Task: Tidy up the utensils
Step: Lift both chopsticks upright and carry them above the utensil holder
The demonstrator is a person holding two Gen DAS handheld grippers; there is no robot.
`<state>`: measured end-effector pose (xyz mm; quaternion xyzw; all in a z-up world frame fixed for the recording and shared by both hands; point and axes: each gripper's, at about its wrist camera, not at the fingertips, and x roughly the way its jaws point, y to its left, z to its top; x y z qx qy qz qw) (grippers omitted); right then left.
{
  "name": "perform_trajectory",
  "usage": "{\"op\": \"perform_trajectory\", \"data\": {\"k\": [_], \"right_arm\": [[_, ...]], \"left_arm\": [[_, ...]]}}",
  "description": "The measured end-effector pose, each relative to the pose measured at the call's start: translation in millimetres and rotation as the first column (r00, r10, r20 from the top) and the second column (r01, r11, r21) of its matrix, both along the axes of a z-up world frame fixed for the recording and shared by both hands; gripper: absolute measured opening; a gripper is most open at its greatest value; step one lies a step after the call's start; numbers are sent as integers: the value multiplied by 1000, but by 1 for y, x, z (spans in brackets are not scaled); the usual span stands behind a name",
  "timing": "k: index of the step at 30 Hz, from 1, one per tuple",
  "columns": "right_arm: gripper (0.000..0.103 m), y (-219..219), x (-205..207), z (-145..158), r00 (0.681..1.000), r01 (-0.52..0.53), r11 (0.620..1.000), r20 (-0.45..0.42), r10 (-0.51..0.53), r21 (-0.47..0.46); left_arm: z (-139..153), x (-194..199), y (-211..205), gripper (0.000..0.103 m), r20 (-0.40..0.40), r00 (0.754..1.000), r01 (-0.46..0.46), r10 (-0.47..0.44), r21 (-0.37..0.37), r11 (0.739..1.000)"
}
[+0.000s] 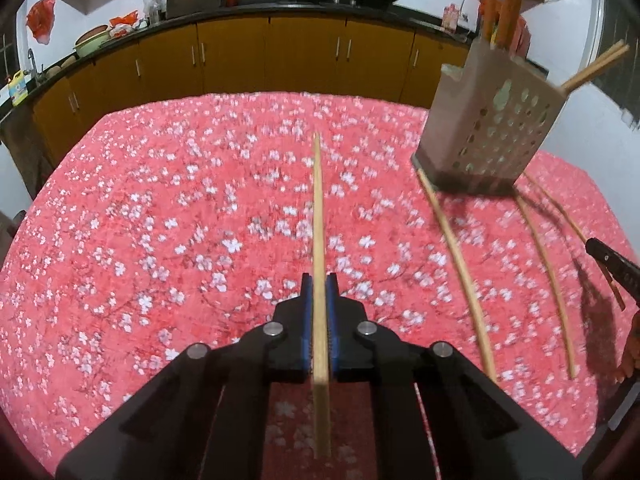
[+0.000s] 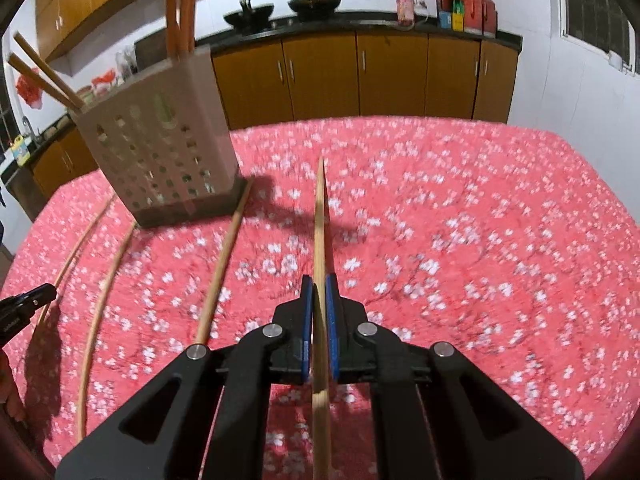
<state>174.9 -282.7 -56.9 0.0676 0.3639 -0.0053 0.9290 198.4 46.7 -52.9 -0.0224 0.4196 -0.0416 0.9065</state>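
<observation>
loose chopsticks [image 1: 460, 264] lie against the perforated holder [image 1: 488, 120].

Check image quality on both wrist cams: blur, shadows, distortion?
Left wrist view: tablecloth smeared by motion blur, left claw and its chopstick sharp; fisheye bends the loose chopsticks. Right wrist view: same blur, right claw crisp; utensil holder throws a dark shadow on the cloth.
</observation>
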Motion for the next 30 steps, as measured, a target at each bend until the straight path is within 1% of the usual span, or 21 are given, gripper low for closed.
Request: {"op": "perform_trajectory", "data": {"k": [2,8,13,17,22,27,30], "right_arm": [[7,-2,-6,10,1000,6,1000,31,-6,4],[7,-10,-18,43,990,31,999,134,-33,17],[7,-16,-23,66,975,44,998,217,-52,38],[7,-18,-26,78,965,45,998,255,-56,52],[7,-17,-28,86,958,40,998,281,-53,52],[7,-13,-29,91,954,30,999,296,-42,46],[7,-12,-32,99,950,7,999,310,-22,51]], "left_arm": [[11,-2,2,8,25,1000,0,0,-16,1000],[51,-12,6,8,137,991,12,-3,-67,998],[88,-22,7,8,246,969,32,-4,-113,993],[111,-28,3,8,311,950,52,-9,-131,990],[127,-31,-1,8,351,936,76,-25,-132,988],[132,-30,-6,8,365,930,90,-38,-127,988],[136,-30,-10,8,369,928,110,-53,-136,985]]}}
